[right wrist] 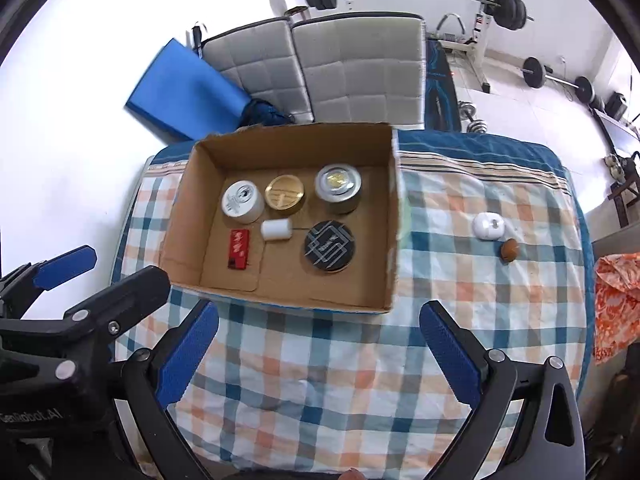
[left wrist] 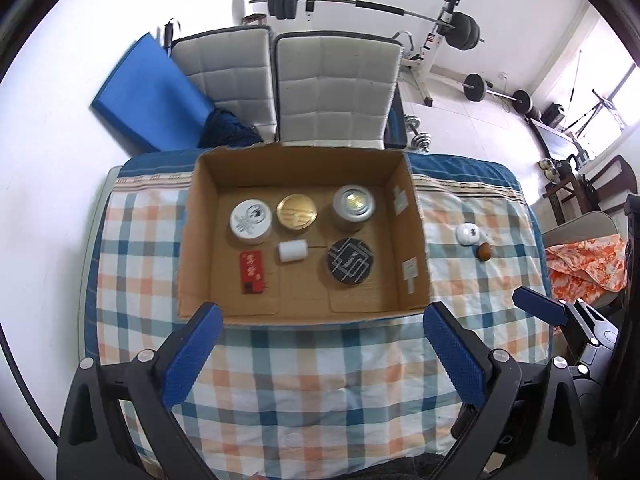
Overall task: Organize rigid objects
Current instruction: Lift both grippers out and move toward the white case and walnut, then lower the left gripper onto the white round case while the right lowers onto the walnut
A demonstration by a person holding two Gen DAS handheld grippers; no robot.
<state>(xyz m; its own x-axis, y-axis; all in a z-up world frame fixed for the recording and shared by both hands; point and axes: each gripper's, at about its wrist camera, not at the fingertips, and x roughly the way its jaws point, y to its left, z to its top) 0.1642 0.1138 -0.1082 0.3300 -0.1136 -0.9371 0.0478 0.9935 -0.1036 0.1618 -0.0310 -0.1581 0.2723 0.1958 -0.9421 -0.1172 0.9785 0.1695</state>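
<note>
A cardboard box (left wrist: 416, 240) (right wrist: 394, 240) lies open on the checked tablecloth (left wrist: 304, 368) (right wrist: 320, 360). Inside it are a white round tin (left wrist: 251, 218) (right wrist: 241, 201), a gold tin (left wrist: 297, 212) (right wrist: 284, 192), a silver tin (left wrist: 353, 205) (right wrist: 338, 183), a black patterned tin (left wrist: 350, 260) (right wrist: 329, 245), a small white cylinder (left wrist: 292, 251) (right wrist: 276, 230) and a red flat pack (left wrist: 251, 271) (right wrist: 237, 249). Right of the box, on the cloth, sit a white case (left wrist: 468, 234) (right wrist: 487, 225) and a small brown object (left wrist: 484, 251) (right wrist: 509, 249). My left gripper (left wrist: 320, 316) and right gripper (right wrist: 318, 316) are both open and empty, near the box's front wall.
Two padded chairs (left wrist: 332, 88) (right wrist: 360, 68) stand behind the table with a blue mat (left wrist: 148, 92) (right wrist: 184, 88) leaning at the left. Barbells and a weight rack (left wrist: 440, 20) fill the back. Orange patterned fabric (left wrist: 584, 268) (right wrist: 616, 300) lies off the table's right edge.
</note>
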